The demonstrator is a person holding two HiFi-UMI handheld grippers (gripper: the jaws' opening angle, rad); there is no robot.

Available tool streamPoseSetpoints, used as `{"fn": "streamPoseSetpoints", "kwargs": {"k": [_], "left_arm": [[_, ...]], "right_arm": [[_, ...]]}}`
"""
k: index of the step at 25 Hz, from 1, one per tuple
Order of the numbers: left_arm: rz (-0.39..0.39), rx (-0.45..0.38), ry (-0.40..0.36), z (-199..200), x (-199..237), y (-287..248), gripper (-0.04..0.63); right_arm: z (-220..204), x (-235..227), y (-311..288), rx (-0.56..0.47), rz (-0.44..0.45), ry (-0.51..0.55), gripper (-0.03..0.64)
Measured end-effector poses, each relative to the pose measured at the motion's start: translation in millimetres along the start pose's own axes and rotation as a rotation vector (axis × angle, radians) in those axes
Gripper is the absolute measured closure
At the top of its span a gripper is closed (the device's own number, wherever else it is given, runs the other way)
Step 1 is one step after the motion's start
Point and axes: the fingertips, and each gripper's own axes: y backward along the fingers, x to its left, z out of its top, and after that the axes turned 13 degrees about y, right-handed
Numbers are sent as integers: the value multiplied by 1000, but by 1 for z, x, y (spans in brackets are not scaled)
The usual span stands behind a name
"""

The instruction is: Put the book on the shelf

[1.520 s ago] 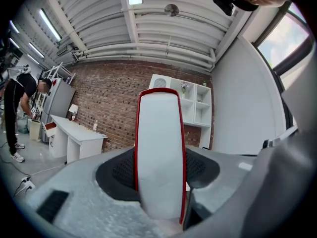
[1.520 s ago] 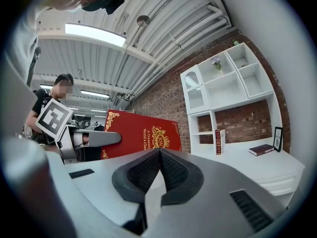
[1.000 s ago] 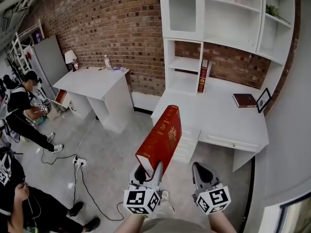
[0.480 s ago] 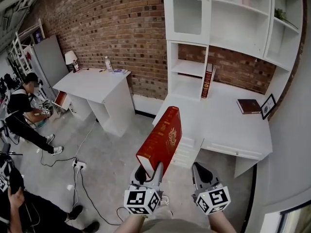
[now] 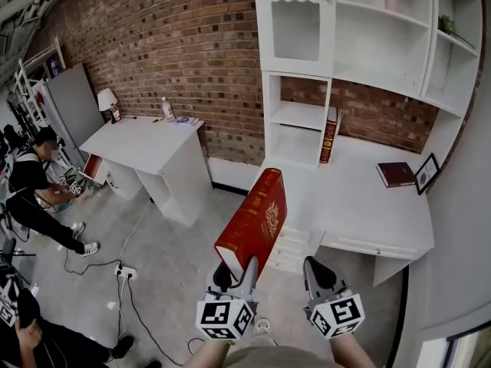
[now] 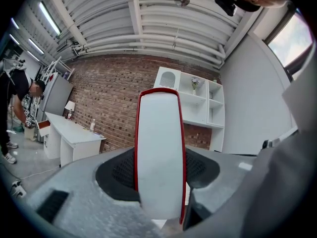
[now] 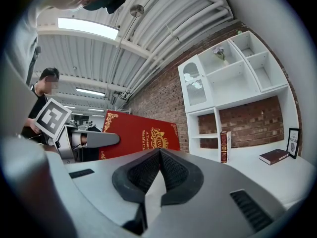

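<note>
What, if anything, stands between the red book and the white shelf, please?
Nothing visible does. The left tool holds the red book over the floor, and the shelf ahead has open compartments facing it.

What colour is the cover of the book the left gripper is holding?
Red with gold decoration; the book shows best in the right gripper view.
</note>
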Motion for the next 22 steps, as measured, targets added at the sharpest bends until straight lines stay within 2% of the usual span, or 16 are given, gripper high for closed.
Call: {"fn": "streamPoseSetpoints", "kwargs": {"k": [22], "left_arm": [[-40, 26, 3, 20, 44, -71, 351]], "right_arm": [[-3, -15, -78, 18, -37, 13, 611]]}}
